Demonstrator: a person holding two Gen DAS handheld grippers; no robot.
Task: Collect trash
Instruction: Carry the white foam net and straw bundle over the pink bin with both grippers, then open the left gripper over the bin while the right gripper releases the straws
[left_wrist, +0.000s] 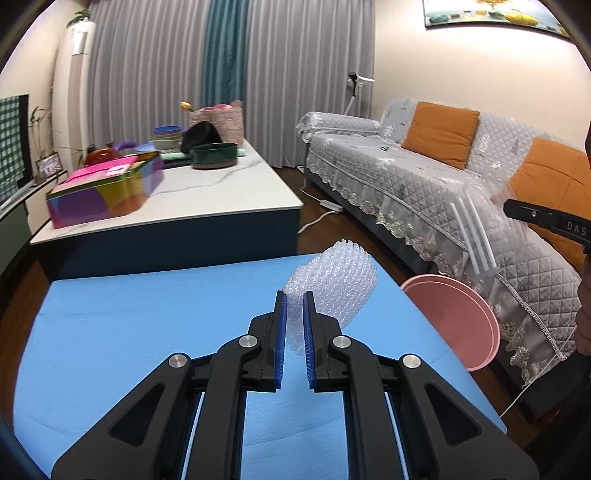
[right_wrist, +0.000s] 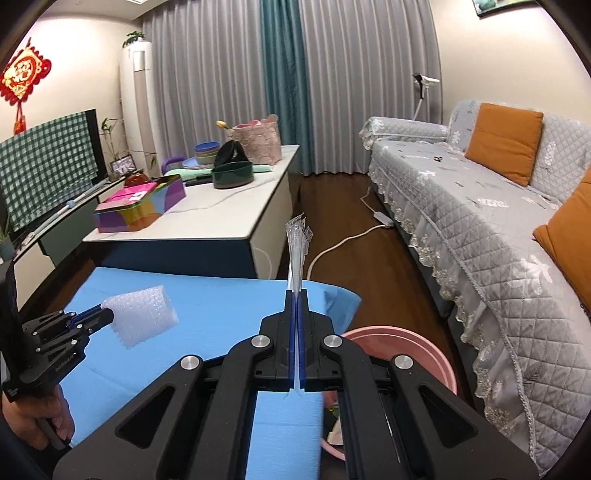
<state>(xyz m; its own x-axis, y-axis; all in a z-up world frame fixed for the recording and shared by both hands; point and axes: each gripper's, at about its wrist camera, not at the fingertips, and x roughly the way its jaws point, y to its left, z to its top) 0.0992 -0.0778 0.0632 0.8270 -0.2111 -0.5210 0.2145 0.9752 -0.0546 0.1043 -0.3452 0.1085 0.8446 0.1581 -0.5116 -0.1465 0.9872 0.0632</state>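
Jaws of left gripper (left_wrist: 294, 301) clamped on bubble wrap (left_wrist: 332, 288), held above blue bench (left_wrist: 147, 314) near its right edge. Jaws of right gripper (right_wrist: 296, 299) closed on clear plastic packet (right_wrist: 297, 247), apparently holding white straws, past the bench's far edge. Pink bin (right_wrist: 406, 343) just beside the bench, bare floor (right_wrist: 343, 206) beyond, sofa (right_wrist: 480, 206) to the right.

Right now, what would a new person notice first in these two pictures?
Probably the bubble wrap, pinched in the left gripper above the blue table. Next, the clear plastic wrapper clamped in the right gripper, standing up edge-on. The pink bin waits on the floor at the table's right edge.
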